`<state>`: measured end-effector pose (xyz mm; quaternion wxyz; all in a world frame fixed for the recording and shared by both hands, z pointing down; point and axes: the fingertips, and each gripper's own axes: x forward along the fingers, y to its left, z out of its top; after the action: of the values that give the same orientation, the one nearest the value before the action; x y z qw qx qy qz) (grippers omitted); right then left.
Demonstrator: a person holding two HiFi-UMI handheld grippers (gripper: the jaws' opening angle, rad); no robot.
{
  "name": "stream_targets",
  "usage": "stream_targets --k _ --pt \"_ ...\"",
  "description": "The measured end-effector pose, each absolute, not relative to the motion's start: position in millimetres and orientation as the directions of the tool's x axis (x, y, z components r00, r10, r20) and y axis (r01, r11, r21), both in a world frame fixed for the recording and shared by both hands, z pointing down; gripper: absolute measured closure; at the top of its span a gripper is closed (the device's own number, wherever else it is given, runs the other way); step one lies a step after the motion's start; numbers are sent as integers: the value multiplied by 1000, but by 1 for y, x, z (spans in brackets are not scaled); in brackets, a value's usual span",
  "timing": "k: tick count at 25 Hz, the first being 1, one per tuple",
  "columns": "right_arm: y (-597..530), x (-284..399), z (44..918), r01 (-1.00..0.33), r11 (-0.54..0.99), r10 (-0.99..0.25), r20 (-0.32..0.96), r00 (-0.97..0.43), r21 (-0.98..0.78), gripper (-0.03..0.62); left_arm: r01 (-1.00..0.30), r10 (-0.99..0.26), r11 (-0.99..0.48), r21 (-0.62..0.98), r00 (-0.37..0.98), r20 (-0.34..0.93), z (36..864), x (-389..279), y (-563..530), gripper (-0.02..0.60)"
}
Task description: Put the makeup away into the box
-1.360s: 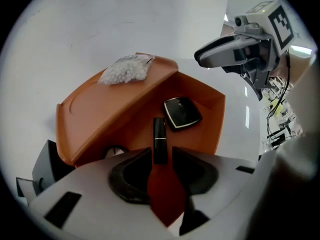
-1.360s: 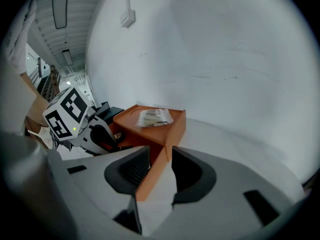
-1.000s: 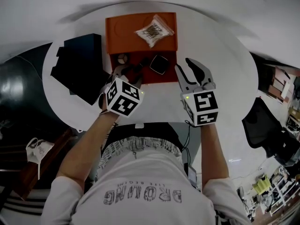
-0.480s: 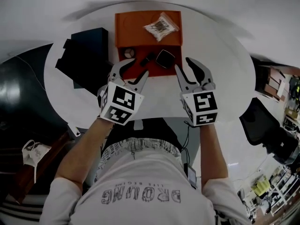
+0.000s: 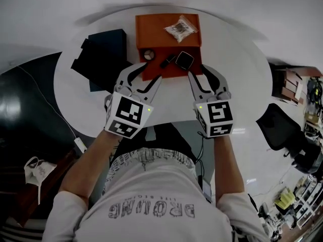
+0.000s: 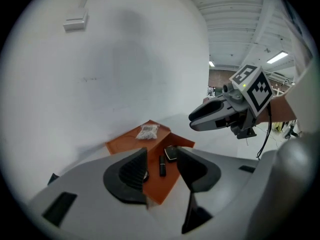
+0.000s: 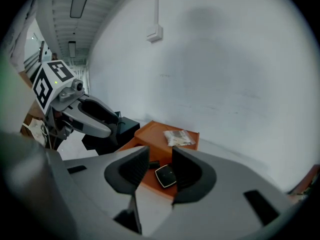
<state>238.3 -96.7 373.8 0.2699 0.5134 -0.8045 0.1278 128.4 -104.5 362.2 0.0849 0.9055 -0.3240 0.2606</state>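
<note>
The orange box (image 5: 151,29) lies open on the white round table (image 5: 242,69). Its near half holds a small round item (image 5: 148,55), a black lipstick (image 5: 166,61) and a black compact (image 5: 184,60). A clear bag (image 5: 180,28) lies on the far half. My left gripper (image 5: 145,72) hangs over the box's near edge, open and empty; its jaws have just been opening. My right gripper (image 5: 199,72) hovers at the box's near right corner, open and empty. Between the left jaws (image 6: 162,156) the lipstick (image 6: 162,166) shows far below. The compact (image 7: 165,175) shows beyond the right jaws (image 7: 160,160).
A black box (image 5: 103,57) sits on the table left of the orange box. A cable with a white plug (image 5: 79,145) hangs off the table's near left edge. A black chair (image 5: 280,127) stands to the right.
My left gripper has risen out of the box's near half and drawn back towards me, its jaws wider. The right gripper has also lifted a little.
</note>
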Motion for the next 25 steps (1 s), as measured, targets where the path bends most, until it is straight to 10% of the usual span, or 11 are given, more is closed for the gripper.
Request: stream_targets --k 25 --pt "-49 135 286 -893 419 -846 428 -319 164 503 -649 -625 -760 -12 726 287 273 29 -64 461"
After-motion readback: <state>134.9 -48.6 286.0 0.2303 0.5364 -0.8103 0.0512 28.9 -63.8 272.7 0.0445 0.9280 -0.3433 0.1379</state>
